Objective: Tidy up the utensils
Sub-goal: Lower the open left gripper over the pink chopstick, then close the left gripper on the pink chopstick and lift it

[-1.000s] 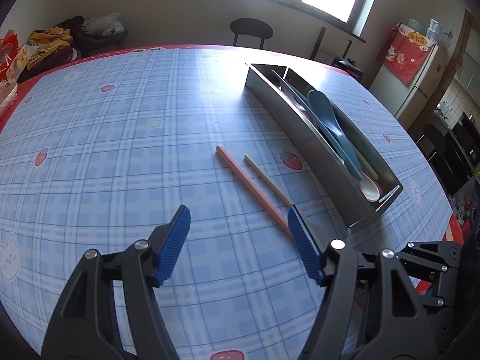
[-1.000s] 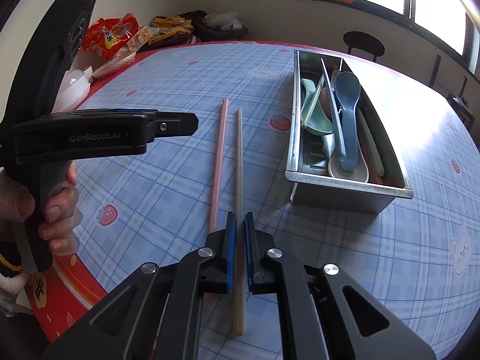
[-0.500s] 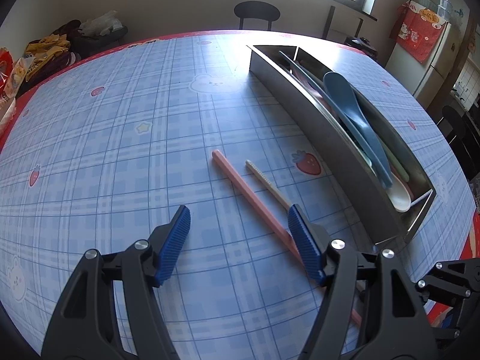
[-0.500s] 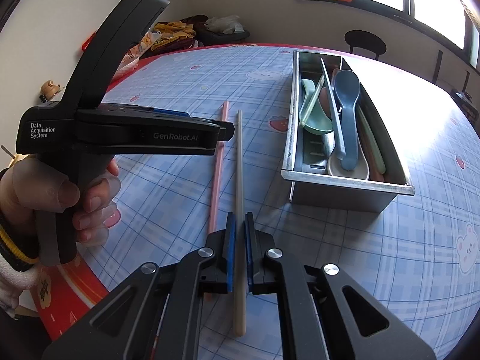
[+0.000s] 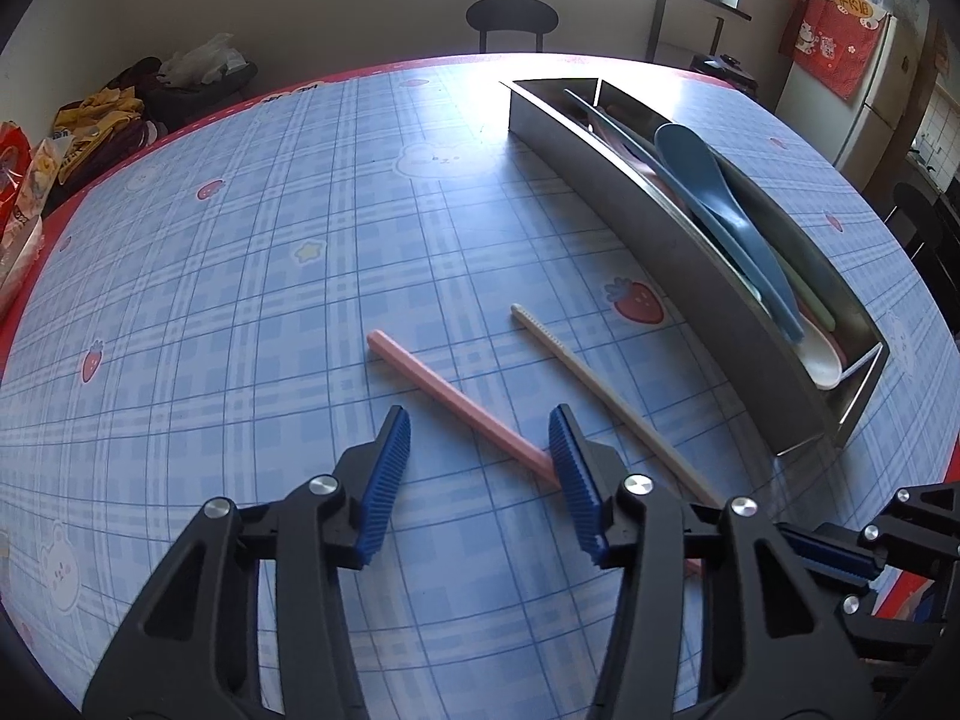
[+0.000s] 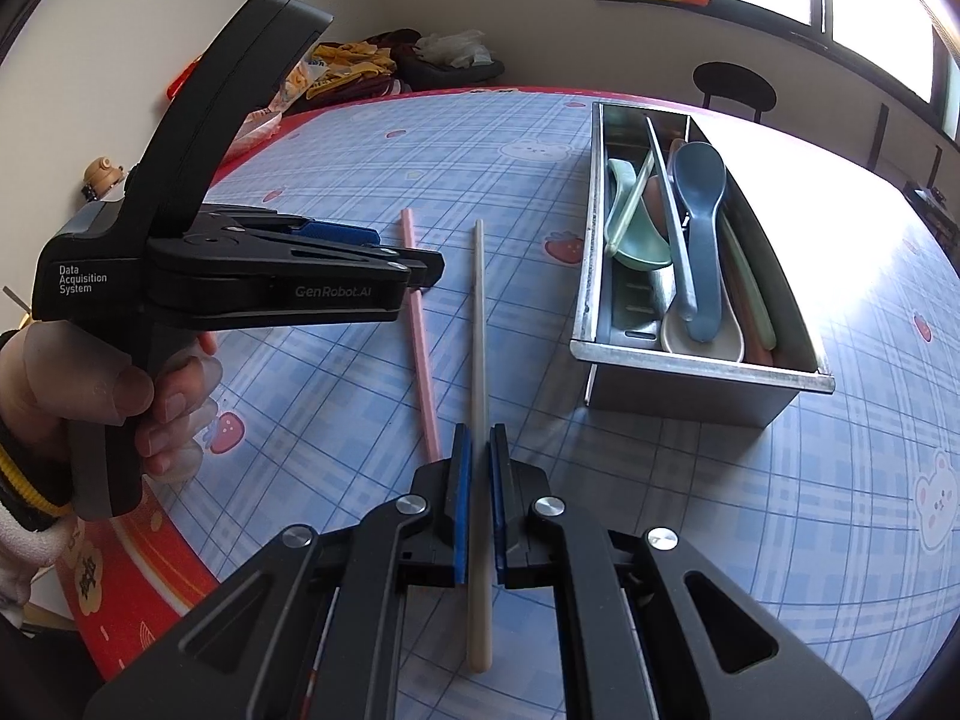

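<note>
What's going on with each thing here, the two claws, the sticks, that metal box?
Right gripper: shut on the beige chopstick.
Left gripper: open, over the pink chopstick.
Pink chopstick: lying flat on the table.
Metal tray: open-topped, holding spoons.
Blue spoon: inside the tray.

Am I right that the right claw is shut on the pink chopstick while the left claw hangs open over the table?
Not quite: the right claw is shut on the beige chopstick, as the right wrist view shows. The pink chopstick lies free on the table beside it. The left claw does hang open over the table.
</note>
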Motion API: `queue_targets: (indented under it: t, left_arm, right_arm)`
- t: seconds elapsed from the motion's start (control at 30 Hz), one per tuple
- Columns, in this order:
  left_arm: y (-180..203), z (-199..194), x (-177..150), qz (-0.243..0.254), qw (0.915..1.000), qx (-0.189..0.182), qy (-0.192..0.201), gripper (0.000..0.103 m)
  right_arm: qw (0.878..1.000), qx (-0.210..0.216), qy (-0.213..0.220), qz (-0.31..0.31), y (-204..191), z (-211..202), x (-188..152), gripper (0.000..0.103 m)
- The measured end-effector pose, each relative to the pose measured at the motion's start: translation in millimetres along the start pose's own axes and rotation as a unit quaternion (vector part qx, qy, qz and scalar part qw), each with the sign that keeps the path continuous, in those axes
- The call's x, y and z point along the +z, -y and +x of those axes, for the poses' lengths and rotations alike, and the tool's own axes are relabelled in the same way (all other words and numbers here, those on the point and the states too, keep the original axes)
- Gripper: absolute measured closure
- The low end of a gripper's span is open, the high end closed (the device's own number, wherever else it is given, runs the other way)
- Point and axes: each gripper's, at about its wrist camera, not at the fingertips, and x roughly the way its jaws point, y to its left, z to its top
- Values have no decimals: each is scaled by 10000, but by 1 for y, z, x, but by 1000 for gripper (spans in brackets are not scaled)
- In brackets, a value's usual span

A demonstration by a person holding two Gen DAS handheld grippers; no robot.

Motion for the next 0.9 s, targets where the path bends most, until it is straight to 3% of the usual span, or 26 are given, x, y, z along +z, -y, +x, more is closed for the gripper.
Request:
queue_targets:
  t: [0.27, 0.4, 0.5, 0.9]
  left_arm:
    - [-4, -5, -3, -206, 9992, -321, -71, 56]
    - [-7, -4, -3, -207, 9994, -277, 22, 75]
    - [-14, -3, -1, -259, 9988, -408, 23, 84]
    - [-18, -3, 1, -123, 9992, -382, 6, 87]
  right_arm:
    - [10000, 1, -2, 6, 0, 0, 0, 96]
    - [10000, 5, -1, 7, 0, 0, 0, 96]
    - [10000, 14, -4, 11, 0, 0, 0, 96]
    - [10000, 8, -3, 7, -1, 0, 0, 96]
